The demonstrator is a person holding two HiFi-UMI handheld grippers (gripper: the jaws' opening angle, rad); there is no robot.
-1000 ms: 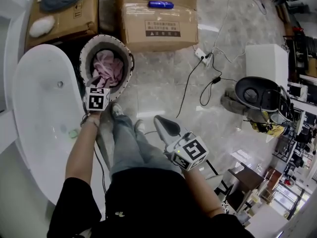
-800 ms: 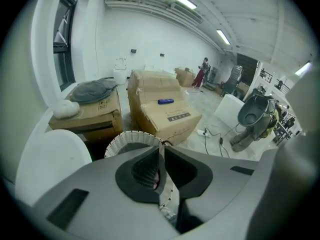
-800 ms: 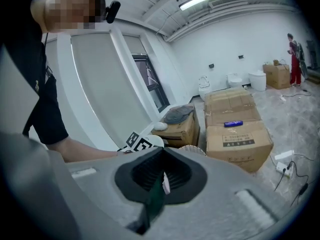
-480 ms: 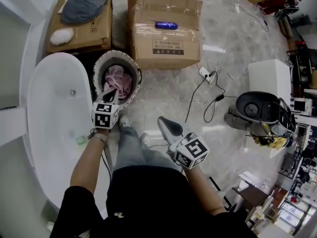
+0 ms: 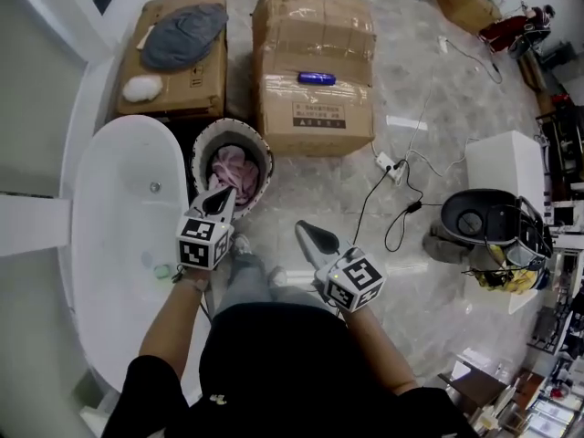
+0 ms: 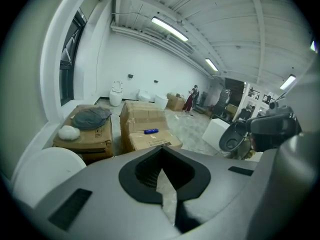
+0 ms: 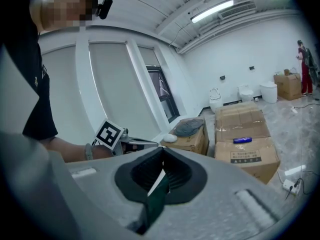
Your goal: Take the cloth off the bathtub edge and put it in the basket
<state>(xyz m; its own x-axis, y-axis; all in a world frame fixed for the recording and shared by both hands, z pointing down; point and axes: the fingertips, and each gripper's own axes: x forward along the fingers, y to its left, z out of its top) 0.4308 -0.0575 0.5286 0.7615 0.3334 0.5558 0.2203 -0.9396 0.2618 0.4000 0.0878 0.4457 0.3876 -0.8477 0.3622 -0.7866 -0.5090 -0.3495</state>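
The pink cloth lies bunched inside the round basket, which stands on the floor beside the white bathtub. My left gripper hangs above the basket's near rim, shut and holding nothing; its pads meet in the left gripper view. My right gripper is held over the floor to the right of the basket, also shut and empty. The right gripper view shows the left gripper with its marker cube at the left.
Two cardboard boxes stand behind the basket: one carries a blue object, the other a grey bundle. Cables and a power strip cross the floor. A black round appliance and a white box stand at right.
My left gripper has closed and lifted up and back out of the basket, with the pink cloth left inside. The right gripper rose slightly.
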